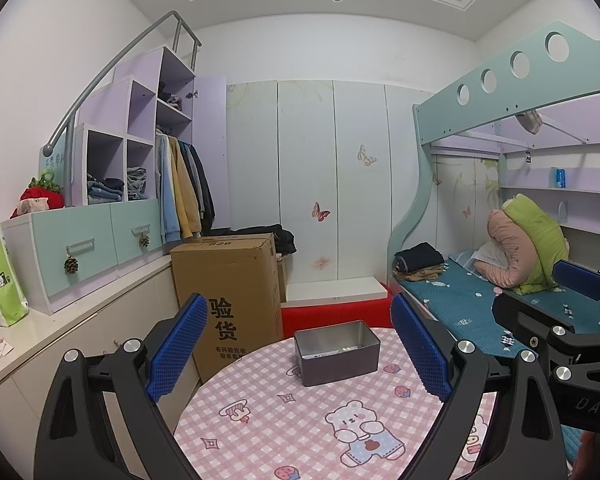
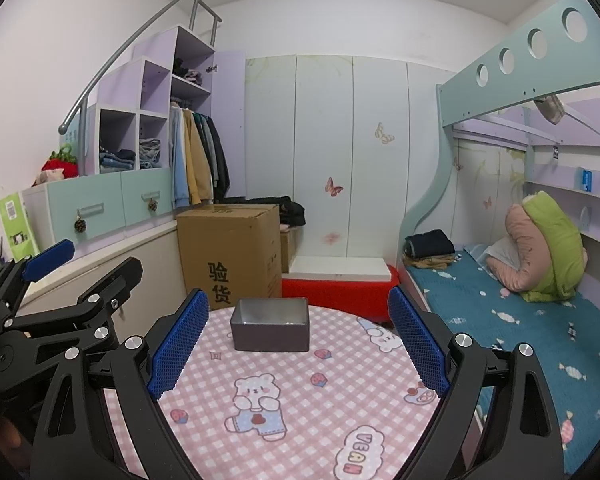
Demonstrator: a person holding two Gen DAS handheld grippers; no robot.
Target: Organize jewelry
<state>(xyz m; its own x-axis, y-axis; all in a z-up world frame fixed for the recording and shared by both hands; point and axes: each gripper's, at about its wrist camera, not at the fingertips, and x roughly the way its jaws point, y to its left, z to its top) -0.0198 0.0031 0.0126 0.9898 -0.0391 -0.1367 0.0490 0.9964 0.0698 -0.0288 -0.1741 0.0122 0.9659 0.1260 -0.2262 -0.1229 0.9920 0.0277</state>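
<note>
Blue-padded fingers of the left gripper (image 1: 300, 350) and the right gripper (image 2: 298, 342) are spread wide, grasping nothing, above the round pink-checked bear-print tabletop (image 2: 300, 400). Farther on, the open grey rectangular metal tin (image 1: 336, 352) sits near the far edge, small pale pieces inside. Beyond stands a brown cardboard box (image 1: 228, 280).

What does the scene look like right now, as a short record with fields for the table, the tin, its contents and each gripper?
surface: round table with pink checked bear-print cloth
container: grey metal tin, lid off, at the table's far side
contents: something small and pale inside, too small to identify
left gripper: open, empty, held above the table and facing the tin
right gripper: open, empty, held above the table and facing the tin
behind table: cardboard box, red bench
</note>
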